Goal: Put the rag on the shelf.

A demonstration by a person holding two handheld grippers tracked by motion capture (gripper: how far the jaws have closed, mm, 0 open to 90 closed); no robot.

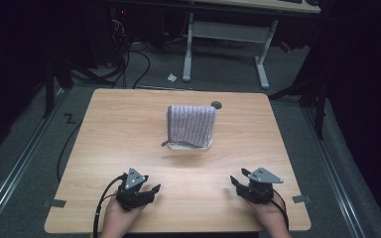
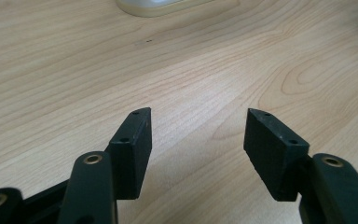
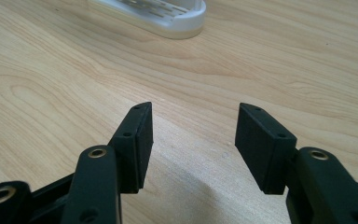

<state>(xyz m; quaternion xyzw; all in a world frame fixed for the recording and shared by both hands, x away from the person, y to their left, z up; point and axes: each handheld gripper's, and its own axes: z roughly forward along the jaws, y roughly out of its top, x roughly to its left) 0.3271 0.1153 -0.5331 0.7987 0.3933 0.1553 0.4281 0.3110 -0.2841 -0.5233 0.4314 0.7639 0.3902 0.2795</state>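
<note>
A lilac ribbed cloth (image 1: 191, 125) hangs over a white rack (image 1: 188, 146) at the middle of the wooden table (image 1: 109, 129). My left gripper (image 1: 146, 191) rests low at the table's front left, held by a hand, and its jaws stand wide apart with nothing between them (image 2: 196, 126). At the front right my right gripper (image 1: 239, 184) sits the same way, open over bare wood (image 3: 193, 121). The rack's white base shows at the top of the left gripper view (image 2: 154, 6) and of the right gripper view (image 3: 168, 18).
A small dark round hole (image 1: 216, 105) sits in the table behind the cloth. Beyond the far edge stands a white desk frame (image 1: 225, 37) among floor cables. Bits of tape (image 1: 54, 203) mark the front corners.
</note>
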